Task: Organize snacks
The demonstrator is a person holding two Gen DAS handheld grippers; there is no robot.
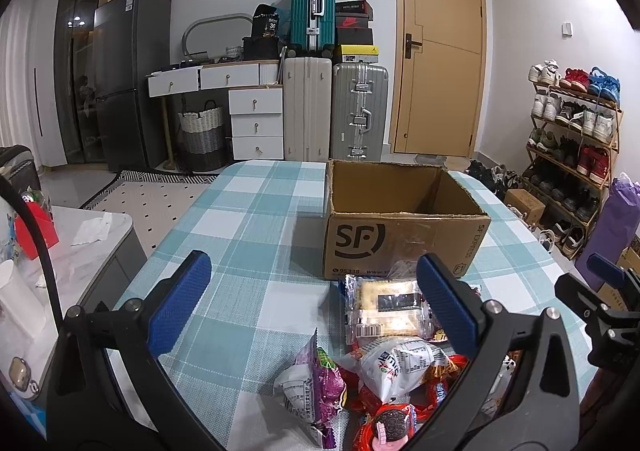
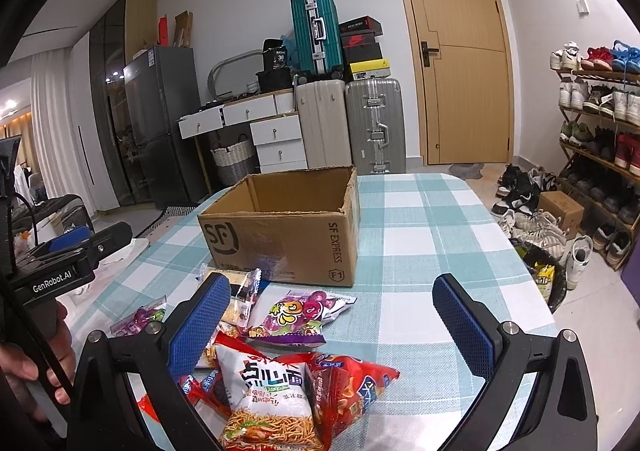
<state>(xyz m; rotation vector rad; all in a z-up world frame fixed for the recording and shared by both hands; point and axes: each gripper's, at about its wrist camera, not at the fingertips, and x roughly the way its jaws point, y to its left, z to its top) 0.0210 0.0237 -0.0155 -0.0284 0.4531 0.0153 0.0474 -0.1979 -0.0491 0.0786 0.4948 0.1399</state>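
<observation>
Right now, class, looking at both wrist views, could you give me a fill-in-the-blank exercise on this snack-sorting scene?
1. The cardboard box printed "SF EXPRESS" is open at the top and holds ____ snacks.
2. The snack packets lie on a ____ checked tablecloth.
3. Both the left gripper and the right gripper are ____.
4. The suitcase stacked on top is ____.

Missing words: no; blue-and-white; open; teal
</observation>
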